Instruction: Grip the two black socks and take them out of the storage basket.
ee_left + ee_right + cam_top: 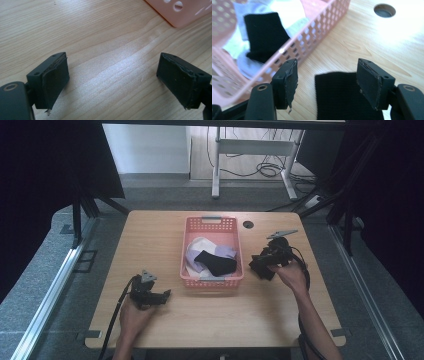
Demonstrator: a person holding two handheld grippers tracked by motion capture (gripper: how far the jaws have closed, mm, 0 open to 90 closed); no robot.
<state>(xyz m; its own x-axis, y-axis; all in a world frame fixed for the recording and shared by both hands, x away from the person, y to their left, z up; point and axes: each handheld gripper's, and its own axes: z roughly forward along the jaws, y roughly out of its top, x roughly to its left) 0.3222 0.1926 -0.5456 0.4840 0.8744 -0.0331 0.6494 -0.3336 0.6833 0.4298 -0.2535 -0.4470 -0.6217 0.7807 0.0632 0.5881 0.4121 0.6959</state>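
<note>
Entry: sock sorting, mid-run. Judged from the layout, the job was to collect socks into the pink basket (211, 225) at the middle of the wooden table (165, 315).

Done so far, as I read it: one black sock (216, 262) already lay inside the basket, on top of a white sock (199, 245) and some lavender-and-white socks (226, 252). The pile sat toward the near half; the far end showed bare pink floor.

Left to do: a second black sock (342, 97) was still on the table, just outside the basket's right wall. In the right gripper view it lay flat on the wood directly below and between my jaws.

My right gripper (327, 80) stood partly open over that sock. The pads were apart and not pressing on the fabric, so I recorded no grip. In the high view this gripper (263, 265) was just right of the basket.

My left gripper (112, 77) rested wide open with bare wood between the pads and nothing held. It (161, 296) sat near the front left of the table, beside the basket's near left corner.

Judgement: roughly half complete. The loose sock needed a fresh closing grasp, then a lift over the perforated wall.
</note>
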